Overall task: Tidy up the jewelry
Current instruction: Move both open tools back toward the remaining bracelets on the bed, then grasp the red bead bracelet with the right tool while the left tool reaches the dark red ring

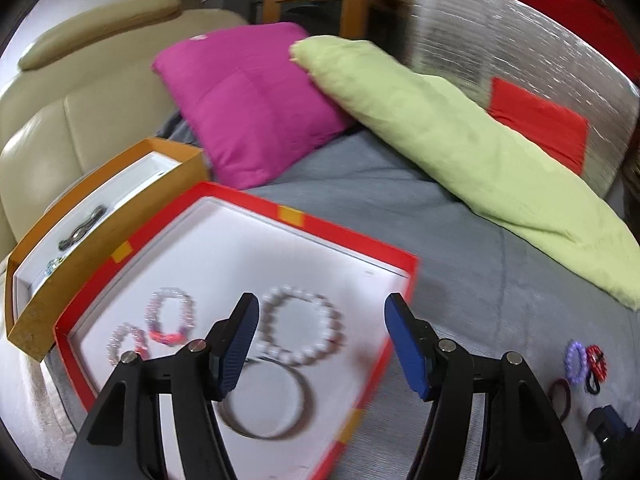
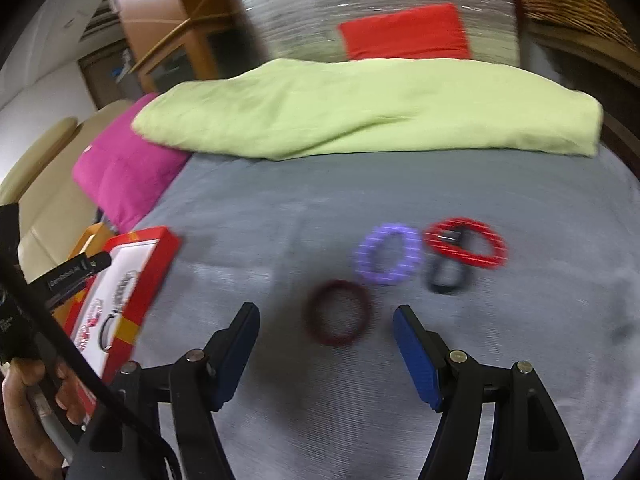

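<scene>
My left gripper [image 1: 322, 344] hangs open over the red-rimmed white tray [image 1: 352, 236], nothing between its fingers. In the tray lie a white bead bracelet [image 1: 300, 330], a dark bangle [image 1: 268, 404] and two pink bead bracelets [image 1: 172, 316]. My right gripper [image 2: 326, 354] stands open above the grey bedspread [image 2: 280, 216], empty. Just ahead of it a dark red bangle [image 2: 336, 312] lies, then a purple bead bracelet [image 2: 386, 254], a red bracelet [image 2: 466, 242] and a black ring [image 2: 446, 276]. The red tray [image 2: 136, 280] shows at that view's left.
An orange box [image 1: 104, 236] with a white lining holds dark pieces beside the red tray. A pink cushion [image 1: 248, 100] and a light green pillow [image 1: 460, 144] lie at the back of the bed. A beige leather seat [image 1: 48, 120] stands left. A hand [image 2: 24, 412] holds the left gripper.
</scene>
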